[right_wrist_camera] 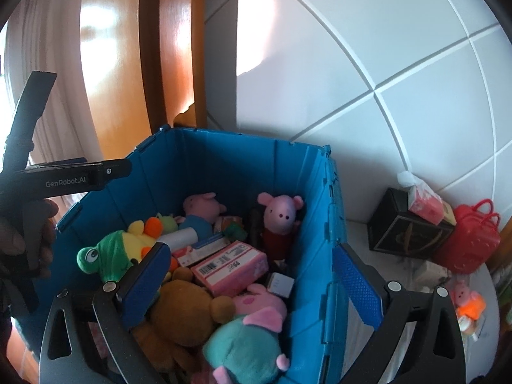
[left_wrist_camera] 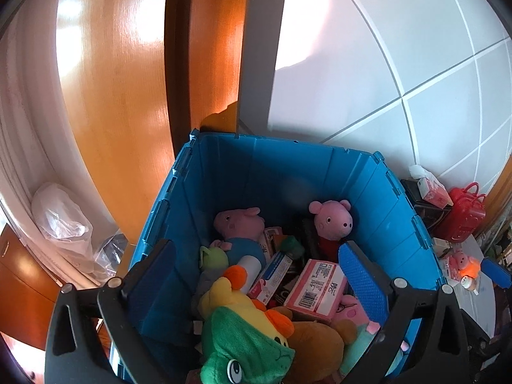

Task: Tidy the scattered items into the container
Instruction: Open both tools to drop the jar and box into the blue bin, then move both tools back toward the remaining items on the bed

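Observation:
A blue plastic crate (left_wrist_camera: 377, 192) (right_wrist_camera: 316, 211) stands against the white tiled wall, full of plush toys and boxes: two pink pig plushes (left_wrist_camera: 332, 220) (right_wrist_camera: 281, 214), a green frog plush (left_wrist_camera: 249, 348) (right_wrist_camera: 105, 252), a brown bear (right_wrist_camera: 182, 307), a pink box (left_wrist_camera: 316, 288) (right_wrist_camera: 230, 267). My left gripper (left_wrist_camera: 256, 275) is open and empty above the crate. My right gripper (right_wrist_camera: 252, 275) is open and empty, straddling the crate's right wall. Outside, to the right, lie a small pig toy in orange (left_wrist_camera: 464, 262) (right_wrist_camera: 467, 300), a red bag (right_wrist_camera: 470, 243) and a tissue pack (right_wrist_camera: 422, 201).
A black box (right_wrist_camera: 403, 227) sits by the wall under the tissue pack. A wooden door (left_wrist_camera: 112, 96) is left of the crate, with clear plastic bags (left_wrist_camera: 64, 220) at its foot. The left gripper's black handle (right_wrist_camera: 64, 176) shows in the right wrist view.

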`<state>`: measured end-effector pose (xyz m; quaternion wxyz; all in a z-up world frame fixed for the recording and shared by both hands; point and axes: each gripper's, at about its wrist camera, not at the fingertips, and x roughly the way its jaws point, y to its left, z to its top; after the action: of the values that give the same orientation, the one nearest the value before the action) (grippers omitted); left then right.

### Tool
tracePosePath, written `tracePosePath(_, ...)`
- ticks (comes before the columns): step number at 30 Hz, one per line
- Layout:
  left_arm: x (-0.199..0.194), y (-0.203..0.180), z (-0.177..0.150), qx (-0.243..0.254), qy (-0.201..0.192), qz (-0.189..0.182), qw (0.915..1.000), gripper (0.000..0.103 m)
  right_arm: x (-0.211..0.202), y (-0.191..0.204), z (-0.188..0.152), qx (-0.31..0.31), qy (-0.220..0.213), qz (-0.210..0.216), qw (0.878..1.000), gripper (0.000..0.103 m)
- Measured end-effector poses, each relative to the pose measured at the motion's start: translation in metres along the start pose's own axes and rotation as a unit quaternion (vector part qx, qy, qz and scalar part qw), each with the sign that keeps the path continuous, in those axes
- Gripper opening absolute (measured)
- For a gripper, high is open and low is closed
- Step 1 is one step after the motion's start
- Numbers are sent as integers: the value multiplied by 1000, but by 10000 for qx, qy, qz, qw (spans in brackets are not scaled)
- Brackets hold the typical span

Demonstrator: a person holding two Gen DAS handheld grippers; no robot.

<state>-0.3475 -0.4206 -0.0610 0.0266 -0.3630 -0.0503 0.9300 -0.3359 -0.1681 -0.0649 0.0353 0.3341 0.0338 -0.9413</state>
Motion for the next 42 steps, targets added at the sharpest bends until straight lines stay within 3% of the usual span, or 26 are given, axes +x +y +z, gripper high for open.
tracePosePath(8,-20,-52,-17,312,-38,-254,9992,103,-37,-26,-25,170,-155,-35,9997,102)
tracePosePath(16,-43,-116,-41,504,-15,-212,9985,103,-78,-77,-57,372,-309,30,9988,102)
tracePosePath(32,-75,-309,-93,452,-7,-186,9988,103,-148,-243,-120,243,-365,231,9988,102)
tracePosePath(42,-78,-401,-134,592,187,-252,9978,103,-173,-335,-175,346,-209,205,9990,102)
